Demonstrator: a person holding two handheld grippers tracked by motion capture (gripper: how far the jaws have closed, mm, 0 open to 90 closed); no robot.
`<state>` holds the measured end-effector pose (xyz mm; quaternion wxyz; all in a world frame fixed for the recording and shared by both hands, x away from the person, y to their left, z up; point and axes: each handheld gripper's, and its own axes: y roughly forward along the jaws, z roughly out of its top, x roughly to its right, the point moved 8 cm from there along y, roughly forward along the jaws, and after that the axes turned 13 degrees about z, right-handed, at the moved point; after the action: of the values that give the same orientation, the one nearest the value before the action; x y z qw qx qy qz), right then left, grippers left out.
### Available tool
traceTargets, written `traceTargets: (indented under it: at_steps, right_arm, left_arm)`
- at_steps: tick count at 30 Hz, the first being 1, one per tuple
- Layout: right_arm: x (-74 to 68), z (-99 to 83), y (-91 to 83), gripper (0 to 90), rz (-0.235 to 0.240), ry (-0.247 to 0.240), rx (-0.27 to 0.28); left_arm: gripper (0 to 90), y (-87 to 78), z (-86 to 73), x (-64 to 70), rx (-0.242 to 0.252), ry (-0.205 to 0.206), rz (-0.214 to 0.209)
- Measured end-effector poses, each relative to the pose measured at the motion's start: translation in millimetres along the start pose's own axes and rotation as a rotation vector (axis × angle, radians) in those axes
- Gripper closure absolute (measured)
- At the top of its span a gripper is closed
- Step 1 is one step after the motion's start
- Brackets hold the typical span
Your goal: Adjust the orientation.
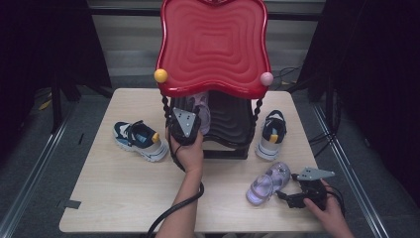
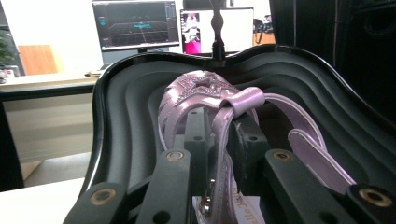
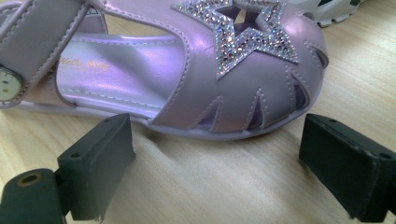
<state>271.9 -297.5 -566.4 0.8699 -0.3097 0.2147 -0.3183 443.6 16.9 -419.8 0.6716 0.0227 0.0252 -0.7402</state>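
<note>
Nearest the person, at the table's [image 1: 124, 198] front right, the right gripper [image 1: 292, 191] lies low over the wood with its jaws spread wide, pinching nothing. Just beyond its tips rests a lilac sandal [image 1: 267, 183], flat on its sole and lying free. From the right gripper view, that sandal [image 3: 187, 74] shows a glittering star on its toe cap, and the two black jaws stand apart on either side of the toe without touching it.

Farther in, at mid-table, the left gripper [image 1: 190, 119] reaches into the lower black tier [image 1: 230, 124] of a shoe rack. From the left gripper view, its jaws are pressed together on the strap of a second lilac sandal [image 2: 210, 98], which sits inside the black tray [image 2: 126, 116], toe pointing away.

Left of the rack, a navy and white sneaker [image 1: 139, 140] lies on the table; its mate [image 1: 271, 134] stands right of the rack, beside the twisted post.

Above and behind, the rack's red top tier [image 1: 213, 44] overhangs the black one, with a yellow ball [image 1: 160, 75] and a pink ball [image 1: 267, 78] at its front corners.
</note>
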Motion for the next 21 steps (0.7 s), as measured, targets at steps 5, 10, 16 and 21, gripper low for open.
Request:
traceTargets:
  at_steps: [5,10,16,21]
  right_arm:
    - [0.0,0.0,0.0,9.3,0.001,0.000,0.001]
    - [0.0,0.0,0.0,9.3,0.001,0.000,0.000]
    - [0.0,0.0,0.0,9.3,0.001,0.000,0.000]
    - [0.0,0.0,0.0,9.3,0.001,0.000,0.000]
  left_arm:
    - [75.0,0.1,-0.5,-1.2,-0.015,0.003,-0.007]
    - [69.9,-1.8,-1.4,-1.9,-0.030,0.008,-0.012]
    - [60.2,-6.7,4.1,-1.7,-0.046,0.035,-0.033]
    - [54.8,-13.8,7.6,-1.4,-0.077,0.039,-0.069]
